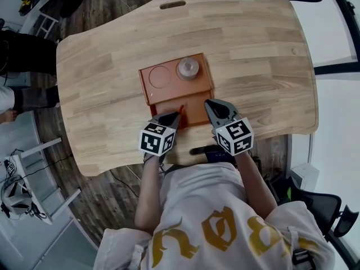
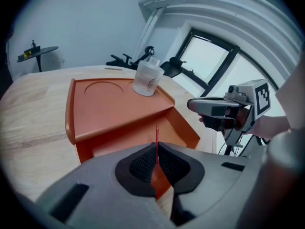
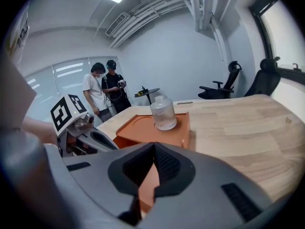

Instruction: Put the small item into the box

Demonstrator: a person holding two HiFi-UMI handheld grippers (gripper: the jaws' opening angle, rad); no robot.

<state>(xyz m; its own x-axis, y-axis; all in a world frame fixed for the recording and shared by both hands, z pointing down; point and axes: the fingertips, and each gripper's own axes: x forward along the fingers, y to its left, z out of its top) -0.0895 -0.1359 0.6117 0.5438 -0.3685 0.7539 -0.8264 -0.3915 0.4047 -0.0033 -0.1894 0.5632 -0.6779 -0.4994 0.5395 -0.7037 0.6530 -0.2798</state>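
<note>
One thin red pin (image 2: 157, 140) stands upright in the jaws of my left gripper (image 2: 156, 165), which are closed tight on it. My right gripper (image 3: 153, 162) hangs just beside, jaws together with nothing between them. Both tips sit at the near edge of the orange box (image 2: 109, 106); I cannot tell whether the pin is over its low front compartment or just short of it. I judge the pickup done and the drop not yet made: the pin must go over that compartment and be let go. Farther back, a clear bottle (image 2: 147, 79) stands on the box's raised shelf, with the wooden surface (image 1: 253, 55) beyond.
</note>
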